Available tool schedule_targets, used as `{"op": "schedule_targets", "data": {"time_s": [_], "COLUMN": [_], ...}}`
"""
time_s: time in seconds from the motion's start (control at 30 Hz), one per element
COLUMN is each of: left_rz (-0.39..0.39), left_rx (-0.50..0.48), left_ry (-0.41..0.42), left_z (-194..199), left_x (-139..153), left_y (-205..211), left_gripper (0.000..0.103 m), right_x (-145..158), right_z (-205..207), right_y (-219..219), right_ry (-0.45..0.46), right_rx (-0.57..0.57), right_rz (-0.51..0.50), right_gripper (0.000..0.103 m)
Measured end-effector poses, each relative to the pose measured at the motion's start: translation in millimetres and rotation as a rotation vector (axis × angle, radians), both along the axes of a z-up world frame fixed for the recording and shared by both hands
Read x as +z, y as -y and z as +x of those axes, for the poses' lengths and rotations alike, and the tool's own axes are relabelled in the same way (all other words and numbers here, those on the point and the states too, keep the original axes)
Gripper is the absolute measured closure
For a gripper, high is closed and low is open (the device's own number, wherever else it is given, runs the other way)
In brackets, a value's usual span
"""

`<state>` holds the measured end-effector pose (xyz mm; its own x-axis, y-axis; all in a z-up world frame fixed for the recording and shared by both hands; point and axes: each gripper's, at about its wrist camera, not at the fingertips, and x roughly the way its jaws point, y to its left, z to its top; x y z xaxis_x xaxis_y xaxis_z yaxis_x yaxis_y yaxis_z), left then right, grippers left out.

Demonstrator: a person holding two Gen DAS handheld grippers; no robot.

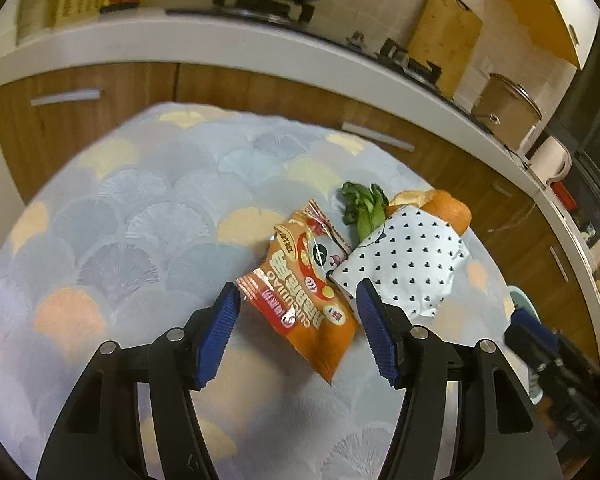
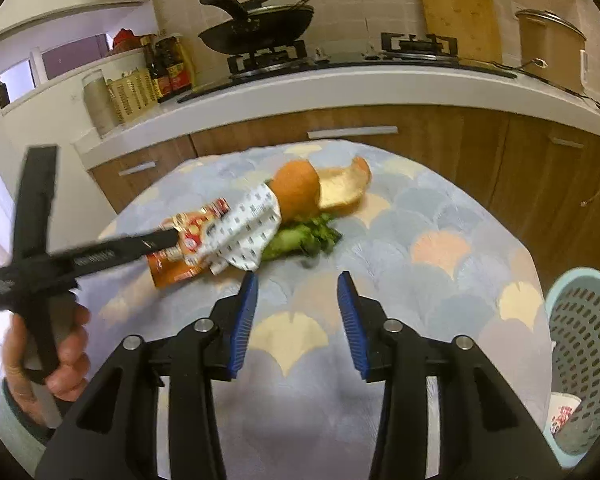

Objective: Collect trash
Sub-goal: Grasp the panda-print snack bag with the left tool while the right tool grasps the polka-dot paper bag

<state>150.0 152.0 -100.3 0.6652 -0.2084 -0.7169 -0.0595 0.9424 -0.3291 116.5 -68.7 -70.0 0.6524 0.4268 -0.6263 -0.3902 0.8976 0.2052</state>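
A pile of trash lies on the round table: an orange snack wrapper [image 1: 300, 292], a white wrapper with black hearts [image 1: 408, 264], green vegetable scraps [image 1: 360, 208] and orange peel [image 1: 448, 208]. My left gripper [image 1: 296, 300] is open, its jaws on either side of the orange wrapper's near end, just above it. In the right wrist view the same pile shows: orange wrapper [image 2: 180, 256], white wrapper [image 2: 244, 232], greens [image 2: 304, 236], peel [image 2: 312, 188]. My right gripper [image 2: 298, 284] is open and empty, a little short of the greens. The left gripper [image 2: 156, 244] reaches the wrapper from the left.
The table wears a fan-patterned cloth [image 2: 440, 248]. A pale blue perforated basket [image 2: 584, 340] stands at its right edge, with a red-and-white wrapper [image 2: 562, 416] inside. Behind are wooden cabinets [image 2: 440, 144] and a counter with a wok [image 2: 256, 28], a cutting board [image 2: 460, 8] and a pot [image 2: 548, 48].
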Motion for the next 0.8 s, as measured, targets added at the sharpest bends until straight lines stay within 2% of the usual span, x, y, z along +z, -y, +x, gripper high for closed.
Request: {"op": "schedule_targets", "data": {"time_s": [0.07, 0.1, 0.17, 0.23, 0.27, 0.33, 0.4, 0.53, 0.67, 0.8], "left_rz": [-0.030, -0.024, -0.015, -0.014, -0.004, 0.003, 0.004, 0.006, 0.026, 0.020], "left_rx": [-0.026, -0.023, -0.035, -0.040, -0.035, -0.030, -0.022, -0.029, -0.040, -0.056], "left_ry": [-0.034, -0.024, -0.010, -0.012, -0.016, -0.018, -0.005, -0.001, -0.002, -0.006], "left_z": [9.0, 9.1, 9.9, 12.0, 13.1, 12.8, 7.6, 1.7, -0.8, -11.4], "left_x": [-8.6, -8.6, -8.5, -10.9, -12.4, -13.5, -11.8, -12.5, -11.0, -11.1], "left_y": [1.0, 1.9, 6.4, 9.3, 10.1, 10.3, 8.2, 7.1, 9.7, 10.2], "left_gripper": [0.046, 0.047, 0.057, 0.082, 0.088, 0.092, 0.094, 0.094, 0.095, 0.095], "right_x": [4.0, 5.7, 6.5, 5.9, 5.5, 3.7, -0.5, -16.2, -26.8, -30.3], "right_z": [4.2, 7.2, 12.9, 20.0, 23.5, 32.9, 41.6, 54.9, 55.3, 58.9], "right_y": [-8.3, -13.9, -21.9, -30.6, -33.8, -41.3, -47.4, -56.1, -61.8, -57.8], "right_ry": [0.008, 0.013, 0.016, 0.016, 0.012, -0.003, -0.018, -0.071, -0.086, -0.113], "right_rx": [0.002, 0.007, 0.016, 0.022, 0.025, 0.033, 0.023, 0.032, 0.036, 0.035], "right_rz": [-0.015, -0.023, -0.033, -0.047, -0.048, -0.040, -0.030, -0.016, -0.031, 0.008], "right_gripper": [0.063, 0.063, 0.063, 0.062, 0.061, 0.056, 0.052, 0.052, 0.052, 0.052]}}
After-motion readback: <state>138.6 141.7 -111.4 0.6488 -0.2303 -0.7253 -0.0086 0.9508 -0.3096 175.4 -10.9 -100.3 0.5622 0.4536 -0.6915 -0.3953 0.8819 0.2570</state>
